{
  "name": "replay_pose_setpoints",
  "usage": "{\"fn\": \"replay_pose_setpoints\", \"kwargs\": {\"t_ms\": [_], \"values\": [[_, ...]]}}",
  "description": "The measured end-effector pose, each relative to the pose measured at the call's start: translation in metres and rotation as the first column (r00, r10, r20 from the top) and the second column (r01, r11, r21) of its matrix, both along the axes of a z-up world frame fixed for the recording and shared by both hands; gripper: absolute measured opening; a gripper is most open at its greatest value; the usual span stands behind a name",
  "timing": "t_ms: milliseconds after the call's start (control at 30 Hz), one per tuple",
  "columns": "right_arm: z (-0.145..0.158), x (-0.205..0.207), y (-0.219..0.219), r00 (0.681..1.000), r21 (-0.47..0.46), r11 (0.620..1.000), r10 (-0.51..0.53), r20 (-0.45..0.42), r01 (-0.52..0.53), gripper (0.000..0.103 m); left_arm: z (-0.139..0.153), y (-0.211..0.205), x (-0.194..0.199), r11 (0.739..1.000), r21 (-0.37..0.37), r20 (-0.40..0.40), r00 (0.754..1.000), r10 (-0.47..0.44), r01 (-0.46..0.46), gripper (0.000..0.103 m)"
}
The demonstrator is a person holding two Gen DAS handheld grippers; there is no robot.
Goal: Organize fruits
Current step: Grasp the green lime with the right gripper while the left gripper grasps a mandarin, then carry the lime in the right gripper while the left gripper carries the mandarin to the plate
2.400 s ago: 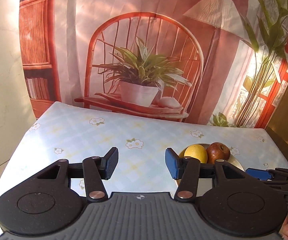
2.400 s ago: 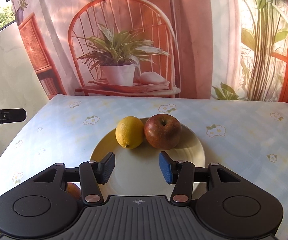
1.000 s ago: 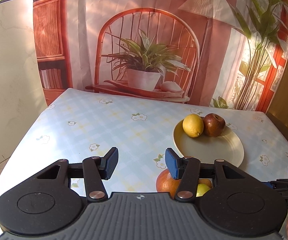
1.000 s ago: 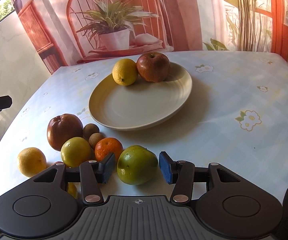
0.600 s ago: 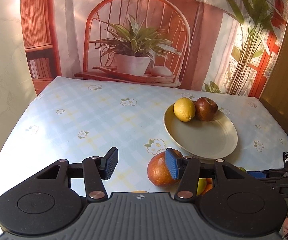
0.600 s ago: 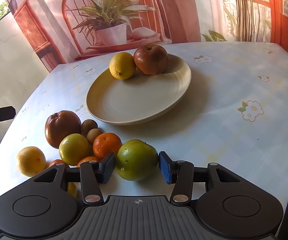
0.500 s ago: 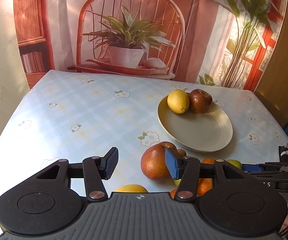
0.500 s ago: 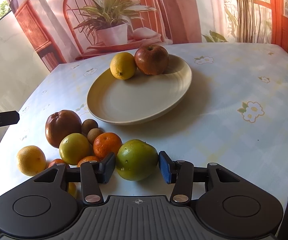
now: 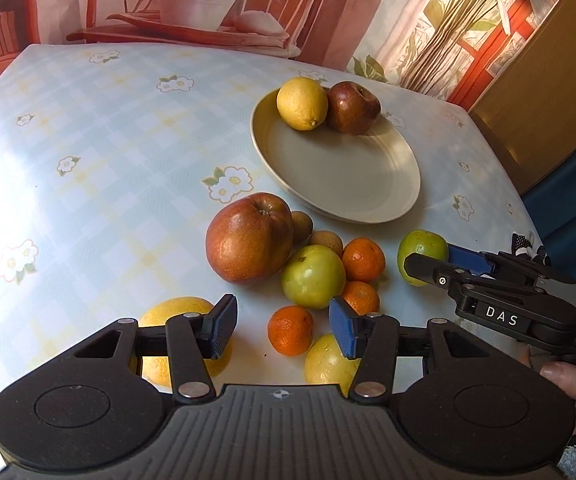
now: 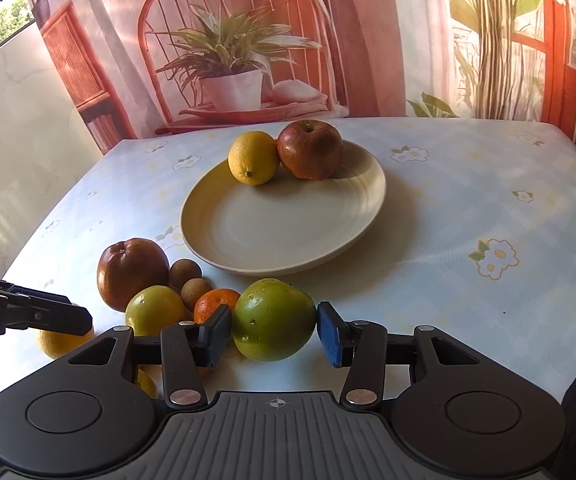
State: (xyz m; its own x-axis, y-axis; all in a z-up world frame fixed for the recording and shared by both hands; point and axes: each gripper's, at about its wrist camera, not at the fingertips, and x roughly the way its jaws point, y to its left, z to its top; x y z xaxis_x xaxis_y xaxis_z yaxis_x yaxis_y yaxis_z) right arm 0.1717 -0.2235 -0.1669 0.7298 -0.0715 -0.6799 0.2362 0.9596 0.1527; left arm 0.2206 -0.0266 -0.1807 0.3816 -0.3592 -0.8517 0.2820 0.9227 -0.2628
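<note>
— Since a second ago the left gripper (image 9: 281,330) has tipped down; the loose fruit pile now fills its view. Its jaws stand apart, holding nothing, above a small orange (image 9: 290,330).
— And the right gripper (image 10: 273,334)?
— Green fruit (image 10: 273,320) between its pads (image 10: 219,336); left pad touching, right pad just beside. A real grip? Cannot tell.
— The plate (image 10: 283,232)?
— Cream-coloured, holding a lemon (image 10: 252,158) and a red apple (image 10: 310,150), touching, at the far rim.
— Surface?
— Floral tablecloth (image 9: 99,140); printed backdrop (image 10: 247,40) behind it.
— Hidden?
— Yellow fruits partly under the left gripper's fingers (image 9: 221,330).
</note>
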Motion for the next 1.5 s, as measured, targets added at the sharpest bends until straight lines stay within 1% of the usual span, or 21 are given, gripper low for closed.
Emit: {"fn": "replay_pose_setpoints", "kwargs": {"t_ms": [100,200,233,267,367,600,767,800,867,967,1067,1200,1267,1300,1500], "values": [[0.001,0.0,0.001,1.0,-0.003,1.0,0.003,0.004,-0.003,0.043,-0.009,-0.003,0.004,1.0,-0.007,-0.043,0.999,-0.02,0.02,0.053],[0.002,0.0,0.001,1.0,-0.003,1.0,0.001,0.004,-0.001,0.043,-0.016,-0.006,0.009,1.0,0.013,-0.069,0.997,-0.023,0.024,0.053],[0.002,0.0,0.0,1.0,-0.002,1.0,0.0,0.004,0.0,0.043,-0.018,-0.007,0.01,0.999,0.025,-0.081,0.997,-0.019,0.021,0.05],[0.002,0.0,0.0,1.0,-0.001,1.0,0.0,0.004,0.0,0.043,-0.02,-0.008,0.013,0.999,0.024,-0.097,0.995,-0.019,0.021,0.05],[0.002,0.0,0.0,1.0,0.001,1.0,-0.001,0.003,0.001,0.043,-0.022,-0.008,0.016,1.0,0.006,-0.112,0.993,-0.023,0.024,0.05],[0.001,-0.001,0.0,1.0,-0.002,1.0,0.001,0.004,-0.001,0.043,-0.025,-0.02,0.019,0.999,0.03,-0.113,0.993,-0.037,0.041,0.05],[0.002,-0.001,0.0,1.0,-0.001,1.0,0.003,0.005,-0.003,0.043,-0.034,-0.03,0.019,0.995,0.08,-0.118,0.992,-0.042,0.052,0.05],[0.002,-0.001,-0.001,1.0,-0.002,1.0,0.005,0.006,-0.005,0.043,-0.035,-0.031,0.02,0.994,0.094,-0.111,0.993,-0.042,0.052,0.044],[0.002,-0.001,0.0,1.0,-0.005,1.0,0.007,0.007,-0.007,0.043,-0.036,-0.033,0.02,0.992,0.111,-0.1,0.994,-0.049,0.06,0.044],[0.002,-0.001,0.0,1.0,-0.004,1.0,0.007,0.007,-0.007,0.043,-0.037,-0.037,0.021,0.992,0.107,-0.101,0.994,-0.052,0.063,0.044],[0.002,-0.001,0.0,1.0,-0.004,1.0,0.006,0.007,-0.006,0.043,-0.038,-0.041,0.02,0.99,0.118,-0.096,0.993,-0.067,0.078,0.044],[0.002,0.0,-0.001,1.0,-0.001,1.0,0.006,0.006,-0.006,0.043,-0.039,-0.046,0.014,0.982,0.156,-0.074,0.993,-0.097,0.108,0.045],[0.002,-0.001,-0.002,1.0,0.0,1.0,0.004,0.006,-0.004,0.043,-0.04,-0.049,0.013,0.979,0.165,-0.069,0.992,-0.106,0.116,0.039],[0.002,-0.001,-0.002,1.0,0.0,1.0,0.003,0.006,-0.003,0.043,-0.041,-0.048,0.013,0.979,0.169,-0.071,0.992,-0.103,0.113,0.034],[0.002,-0.002,-0.002,1.0,-0.002,1.0,-0.001,0.01,0.001,0.043,-0.036,-0.04,0.012,0.983,0.149,-0.057,0.994,-0.098,0.106,0.033]]}}
